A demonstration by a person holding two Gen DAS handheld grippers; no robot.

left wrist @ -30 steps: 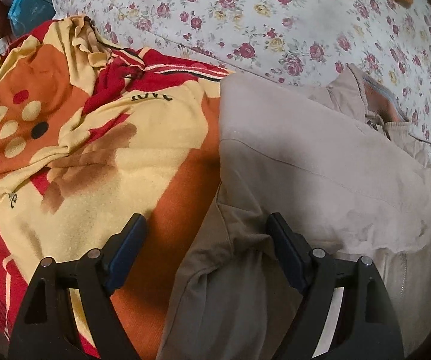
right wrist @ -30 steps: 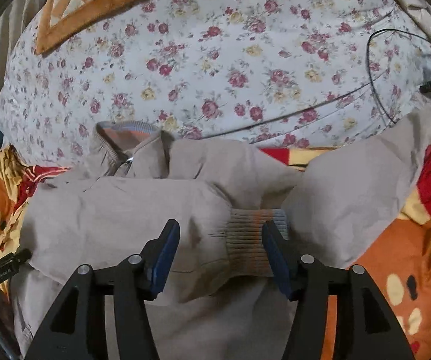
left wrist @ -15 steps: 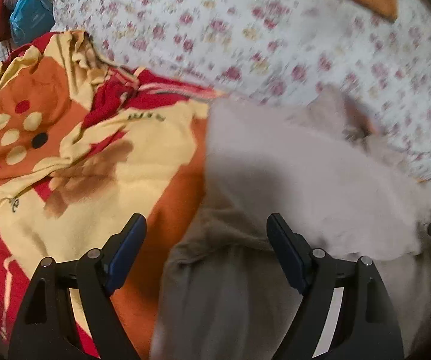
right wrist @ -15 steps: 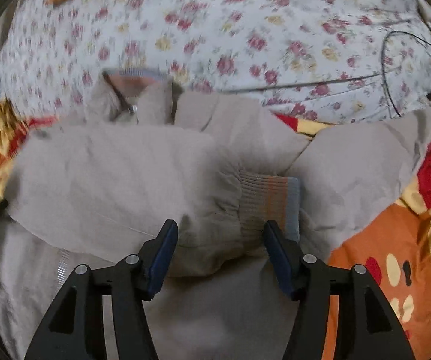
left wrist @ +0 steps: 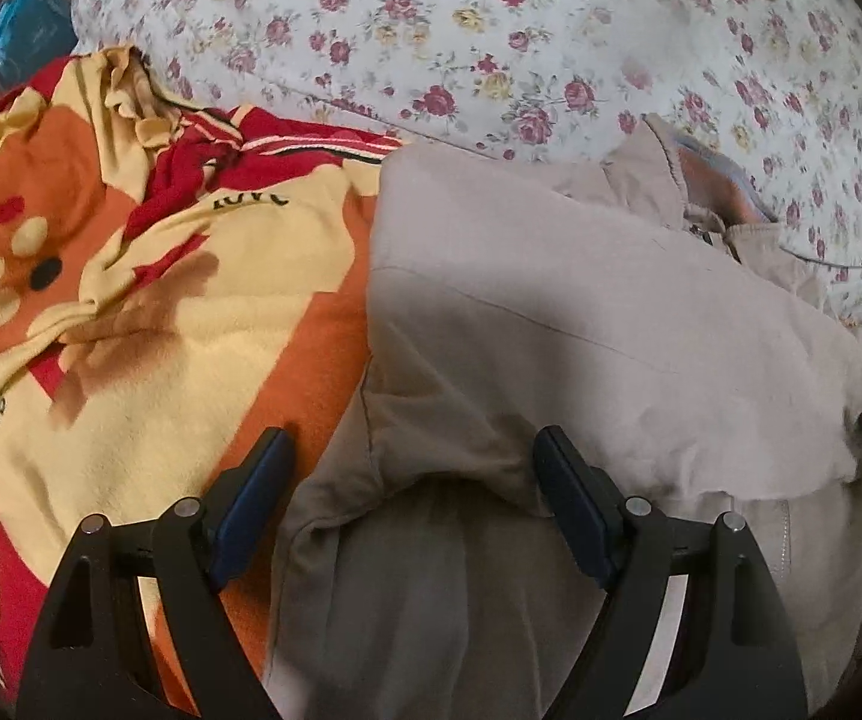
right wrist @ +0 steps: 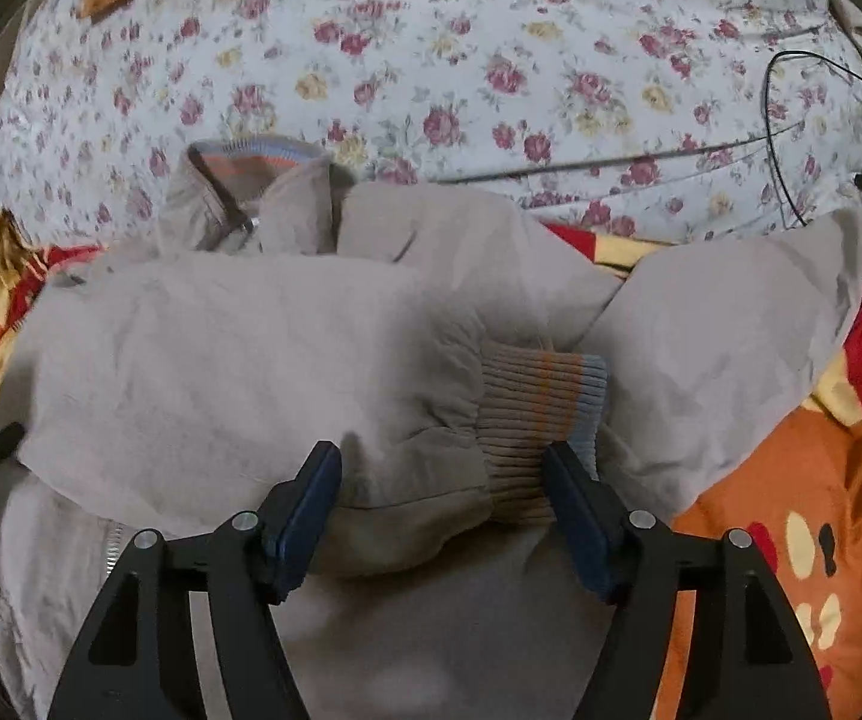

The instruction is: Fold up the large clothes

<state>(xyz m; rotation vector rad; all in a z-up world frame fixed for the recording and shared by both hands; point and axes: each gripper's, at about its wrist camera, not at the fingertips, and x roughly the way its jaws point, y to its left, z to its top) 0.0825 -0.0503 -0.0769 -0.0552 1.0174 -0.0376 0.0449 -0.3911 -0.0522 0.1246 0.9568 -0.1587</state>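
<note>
My left gripper (left wrist: 413, 501) gapes wide. My right gripper (right wrist: 440, 510) has just been widening around the cuff (right wrist: 542, 414). Beige jacket (right wrist: 221, 372) on blanket (left wrist: 161, 360): one sleeve folded across, right sleeve remains.

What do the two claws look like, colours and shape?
Both match: the left claw and right claw have matte black triangular arms with cut-out windows, silver round rivets at the joints, and flat dark blue pads on the inner faces. No cables or markings show on them.
</note>
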